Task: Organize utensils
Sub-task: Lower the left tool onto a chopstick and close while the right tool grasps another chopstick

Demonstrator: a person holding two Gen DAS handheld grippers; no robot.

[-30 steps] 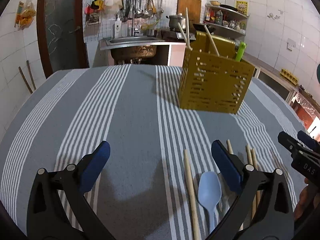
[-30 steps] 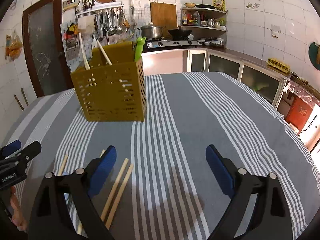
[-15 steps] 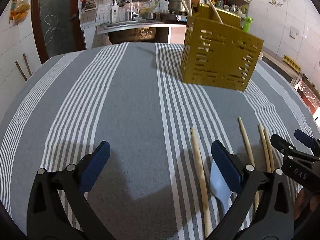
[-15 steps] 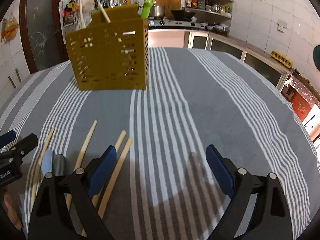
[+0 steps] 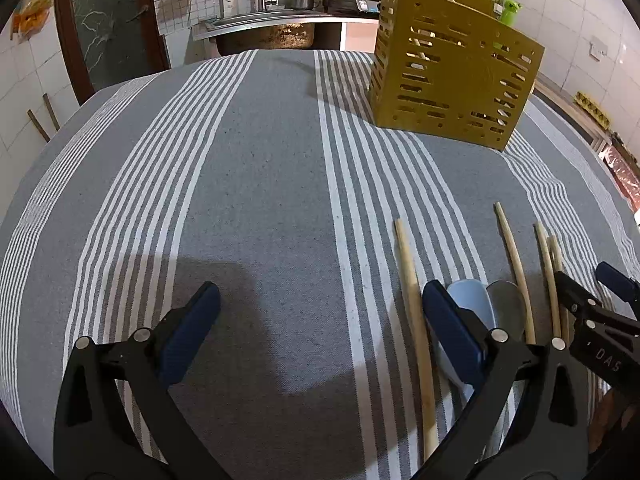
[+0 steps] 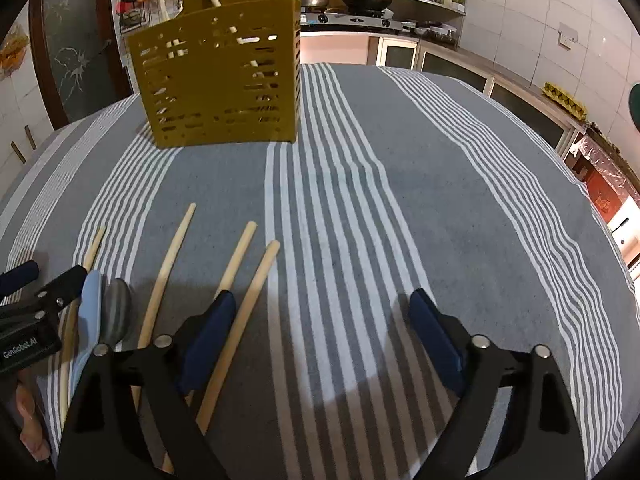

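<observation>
Left wrist view is mostly filled by the grey tablecloth (image 5: 256,184) with its bands of thin white stripes, running from the bottom of the frame up to the kitchen counter at the top. On it, at upper right, stands the mustard-yellow slotted utensil holder (image 5: 452,80), upright, with pale sticks and a green handle poking out of its top. In the right wrist view the same holder (image 6: 220,80) sits at upper left.

My left gripper (image 5: 320,332) spreads across the bottom of its frame, blue-padded fingers wide apart and nothing between them, only bare cloth. My right gripper (image 6: 320,328) is just as wide open at the bottom of its own frame and grips nothing; its left finger lies over the loose utensils.

Those utensils lie flat at lower right of the left view and lower left of the right view, well apart from the holder. Longest is a wooden stick (image 5: 412,300) just left of my left gripper's right finger. Beside it rest a light blue spoon (image 5: 472,300) and a grey spoon (image 5: 506,304), bowls touching. Further right lie a curved chopstick (image 5: 516,264) and a pair of chopsticks (image 5: 548,264) close together, partly under my right gripper's tip.
</observation>
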